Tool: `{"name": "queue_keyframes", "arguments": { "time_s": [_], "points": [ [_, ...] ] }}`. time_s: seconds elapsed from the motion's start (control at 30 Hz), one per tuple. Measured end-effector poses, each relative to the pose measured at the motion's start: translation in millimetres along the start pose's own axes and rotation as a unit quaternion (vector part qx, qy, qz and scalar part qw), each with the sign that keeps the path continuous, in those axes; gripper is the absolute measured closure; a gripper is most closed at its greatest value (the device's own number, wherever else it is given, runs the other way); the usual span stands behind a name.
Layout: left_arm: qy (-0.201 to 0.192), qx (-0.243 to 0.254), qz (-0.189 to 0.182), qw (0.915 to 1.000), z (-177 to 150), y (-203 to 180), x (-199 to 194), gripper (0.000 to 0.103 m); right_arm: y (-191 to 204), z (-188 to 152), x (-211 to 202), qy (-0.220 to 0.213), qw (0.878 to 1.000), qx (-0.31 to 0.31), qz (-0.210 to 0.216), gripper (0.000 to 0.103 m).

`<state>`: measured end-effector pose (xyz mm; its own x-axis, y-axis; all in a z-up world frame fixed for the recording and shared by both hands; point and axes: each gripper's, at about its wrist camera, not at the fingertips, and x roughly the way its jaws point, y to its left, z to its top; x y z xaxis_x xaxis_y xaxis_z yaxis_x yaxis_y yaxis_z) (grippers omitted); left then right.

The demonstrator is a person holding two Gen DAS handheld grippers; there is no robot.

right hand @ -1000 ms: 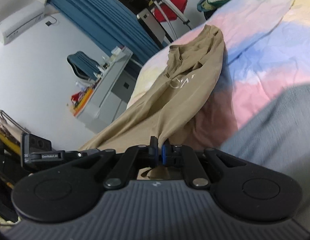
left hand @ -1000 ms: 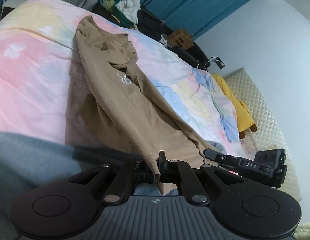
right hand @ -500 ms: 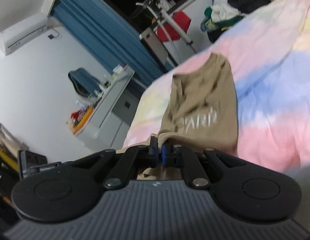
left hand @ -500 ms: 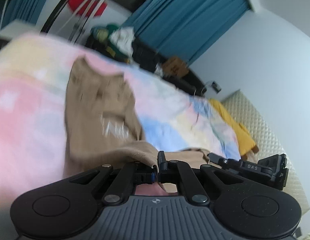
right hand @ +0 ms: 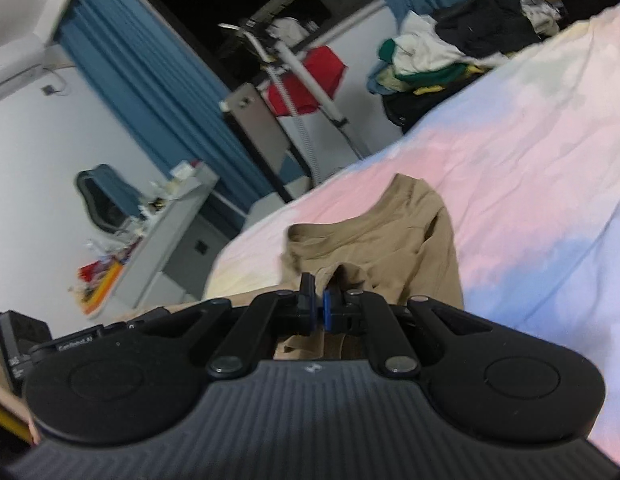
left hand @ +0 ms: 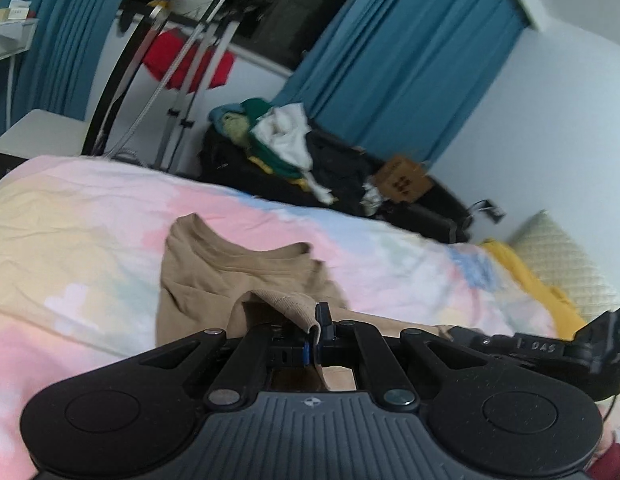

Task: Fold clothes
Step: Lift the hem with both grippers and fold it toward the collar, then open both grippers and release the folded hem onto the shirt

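Left gripper (left hand: 316, 330): jaws clenching a ribbed hem edge of the tan shirt (left hand: 245, 276), cloth bulging up over the fingers. Right gripper (right hand: 318, 308): jaws pinching another bit of that hem, fabric bunching between the pads. Both are holding the hem low and level, probably so the lower part travels as 1 straight edge toward the collar.

The shirt is lying on the pastel bedspread (left hand: 89, 216), collar end farthest from the grippers, body flat. Beyond the bed: a clothes pile (left hand: 277, 144), a drying rack (left hand: 181, 64), blue curtains (left hand: 410, 60).

Change from 1 s ago: then the shirt was stretching long down the bed, its printed chest showing. Now the hem is sitting close to the collar, print no longer visible, visible length much shorter. Half-fold looks nearly laid; hem not yet let go.
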<state>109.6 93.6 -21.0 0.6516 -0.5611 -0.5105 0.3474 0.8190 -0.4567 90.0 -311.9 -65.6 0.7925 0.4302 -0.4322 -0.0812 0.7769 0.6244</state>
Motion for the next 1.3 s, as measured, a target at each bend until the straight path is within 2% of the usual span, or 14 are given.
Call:
{"name": "queue_keyframes", "arguments": {
  "time_s": [0.17, 0.27, 0.47, 0.5, 0.57, 0.63, 0.67, 0.7, 0.73, 0.77, 0.83, 1.07, 1.17, 1.3],
  "points": [
    [0.042, -0.026, 0.027, 0.9984, -4, 51, 74, 0.099, -27, 2, 70, 0.022, 0.999, -0.001, -0.032, 0.096],
    [0.078, -0.043, 0.038, 0.9953, -17, 77, 114, 0.099, -41, -8, 104, 0.048, 0.996, -0.027, -0.065, 0.096],
    [0.106, -0.053, 0.035, 0.9923, -33, 98, 141, 0.096, -68, -18, 133, 0.081, 0.994, 0.003, -0.068, 0.095],
    [0.108, -0.054, 0.034, 0.9921, -33, 98, 141, 0.092, -69, -18, 132, 0.081, 0.995, 0.007, -0.064, 0.094],
    [0.110, -0.054, 0.024, 0.9921, -32, 96, 136, 0.074, -71, -18, 131, 0.082, 0.995, 0.016, -0.055, 0.093],
    [0.107, -0.049, 0.018, 0.9928, -31, 88, 125, 0.045, -72, -16, 126, 0.083, 0.995, 0.019, -0.046, 0.090],
    [0.103, -0.043, 0.023, 0.9935, -30, 82, 118, 0.039, -72, -16, 124, 0.082, 0.996, 0.021, -0.043, 0.085],
    [0.098, -0.033, 0.032, 0.9941, -29, 75, 111, 0.026, -71, -15, 118, 0.076, 0.996, 0.025, -0.042, 0.078],
    [0.093, -0.019, 0.044, 0.9945, -30, 70, 103, 0.020, -71, -13, 112, 0.069, 0.996, 0.029, -0.041, 0.063],
    [0.086, -0.005, 0.055, 0.9948, -31, 63, 94, 0.020, -70, -13, 105, 0.061, 0.997, 0.032, -0.040, 0.055],
    [0.081, 0.007, 0.066, 0.9945, -37, 59, 77, 0.020, -66, -13, 89, 0.046, 0.997, 0.038, -0.040, 0.050],
    [0.095, -0.033, 0.065, 0.9928, -61, 56, 29, 0.027, -43, -35, 52, 0.049, 0.998, 0.019, -0.044, 0.050],
    [0.115, -0.066, 0.058, 0.9895, -68, 59, 25, 0.034, -40, -45, 55, 0.067, 0.997, 0.013, -0.041, 0.050],
    [0.134, -0.117, 0.045, 0.9830, -80, 70, 23, 0.054, -37, -58, 59, 0.091, 0.995, 0.004, -0.037, 0.054]
  ]
}}
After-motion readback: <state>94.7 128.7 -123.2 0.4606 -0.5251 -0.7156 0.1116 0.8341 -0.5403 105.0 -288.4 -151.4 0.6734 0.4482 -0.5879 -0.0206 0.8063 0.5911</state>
